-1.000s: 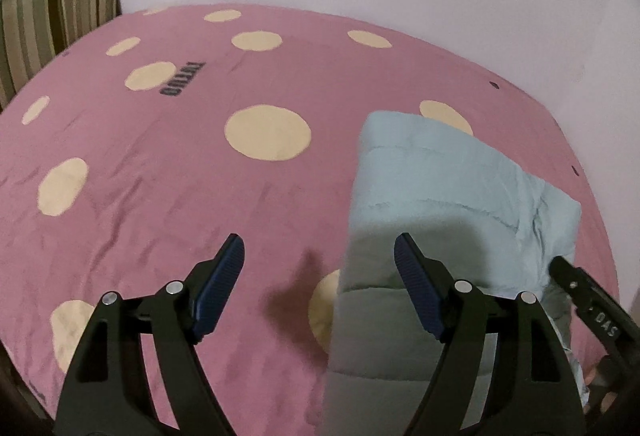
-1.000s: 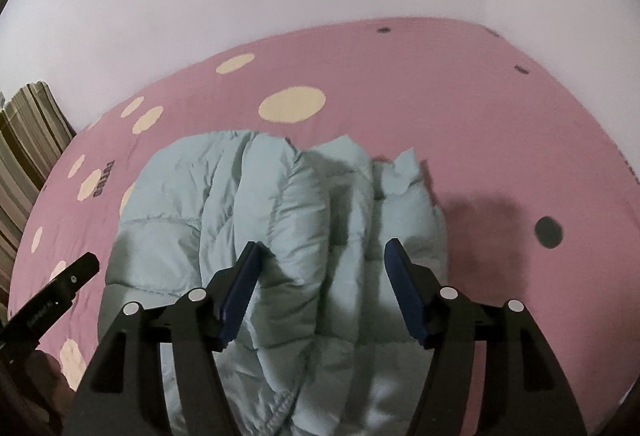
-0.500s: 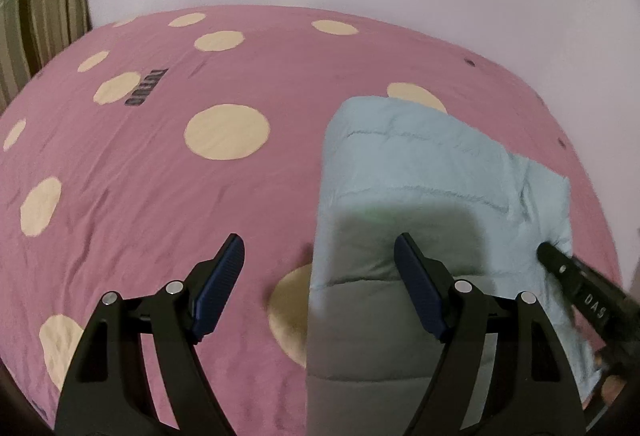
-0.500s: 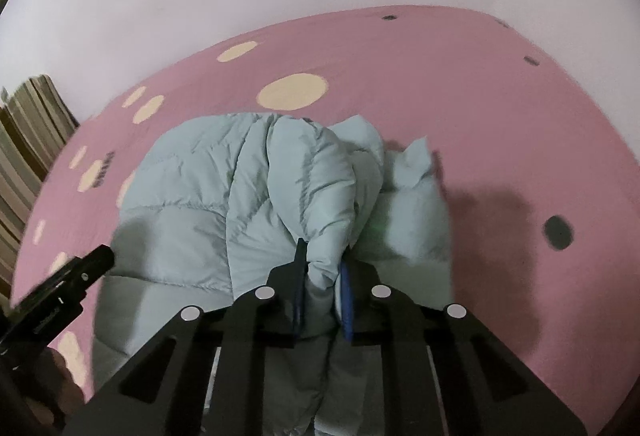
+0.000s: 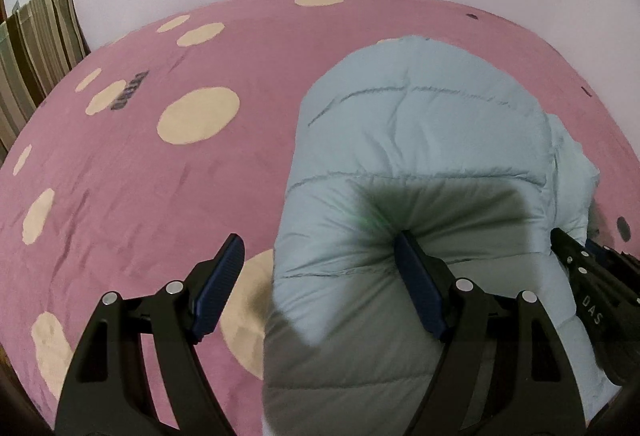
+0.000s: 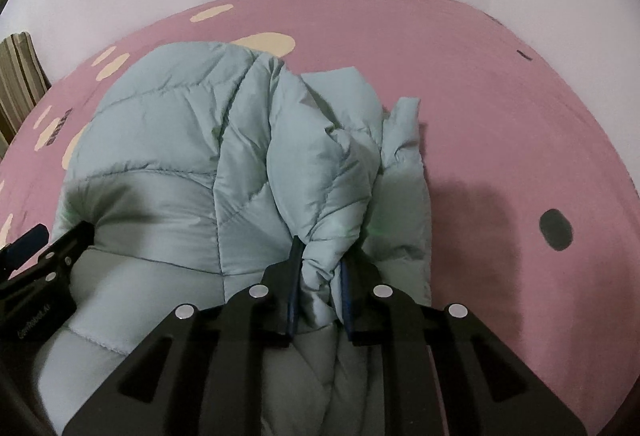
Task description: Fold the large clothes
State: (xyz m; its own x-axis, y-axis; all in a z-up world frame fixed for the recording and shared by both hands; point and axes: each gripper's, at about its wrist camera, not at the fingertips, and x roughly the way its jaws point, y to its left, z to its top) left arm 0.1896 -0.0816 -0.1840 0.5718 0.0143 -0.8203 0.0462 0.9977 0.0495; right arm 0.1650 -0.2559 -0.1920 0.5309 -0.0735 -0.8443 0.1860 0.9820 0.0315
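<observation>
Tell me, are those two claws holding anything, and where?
The right gripper pinches a bunched fold of the jacket near its right edge. The left gripper holds nothing; its jaws stand open over the jacket's left edge.

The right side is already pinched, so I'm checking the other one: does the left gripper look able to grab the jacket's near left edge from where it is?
Probably yes. The left gripper is open and straddles the jacket edge: one finger presses into the padding, the other hangs over bare bedsheet. Nothing blocks it.

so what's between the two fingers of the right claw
A bunched fold of the pale blue quilted puffer jacket, pinched by the right claw, seen in the right wrist view.
</observation>
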